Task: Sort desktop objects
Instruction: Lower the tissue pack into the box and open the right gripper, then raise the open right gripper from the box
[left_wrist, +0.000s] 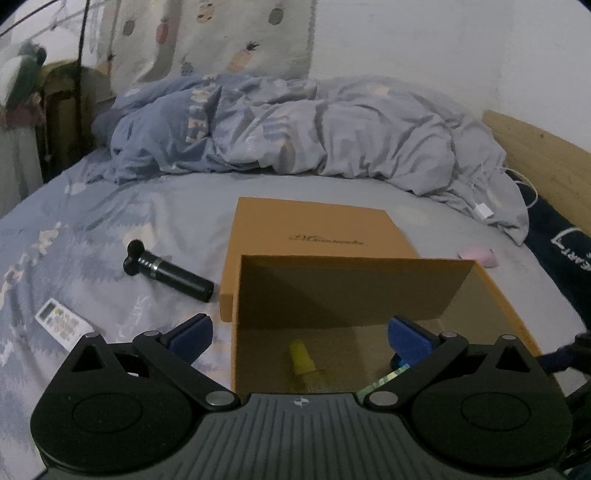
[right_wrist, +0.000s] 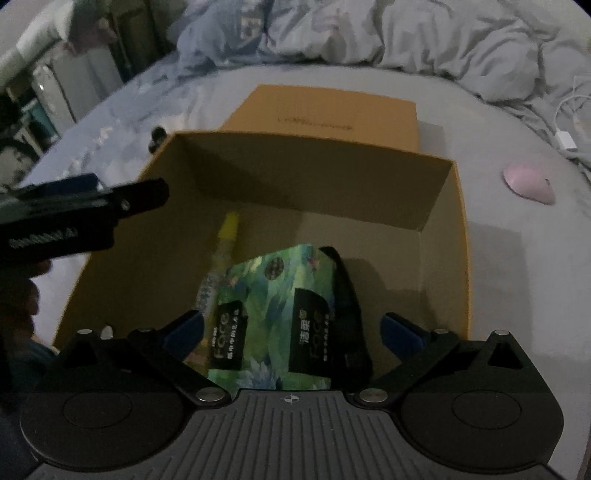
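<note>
An open brown cardboard box (left_wrist: 491, 295) sits on the bed; it also shows in the right wrist view (right_wrist: 448, 206). Inside lie a yellow tube (left_wrist: 303, 356), also seen from the right (right_wrist: 226, 236), and a green patterned pack (right_wrist: 275, 295) with black labels. My left gripper (left_wrist: 299, 332) is open and empty over the box's near left wall. My right gripper (right_wrist: 293, 330) is open and empty above the green pack. A black cylinder (left_wrist: 170, 271), a white remote (left_wrist: 62, 323) and a pink mouse (right_wrist: 528, 182) lie on the sheet outside the box.
The box lid (left_wrist: 314, 232) lies flat behind the box. A crumpled blue-grey duvet (left_wrist: 295, 125) fills the far side of the bed. A white charger and cable (left_wrist: 484, 212) lie at the right, near a wooden bed frame (left_wrist: 535, 155).
</note>
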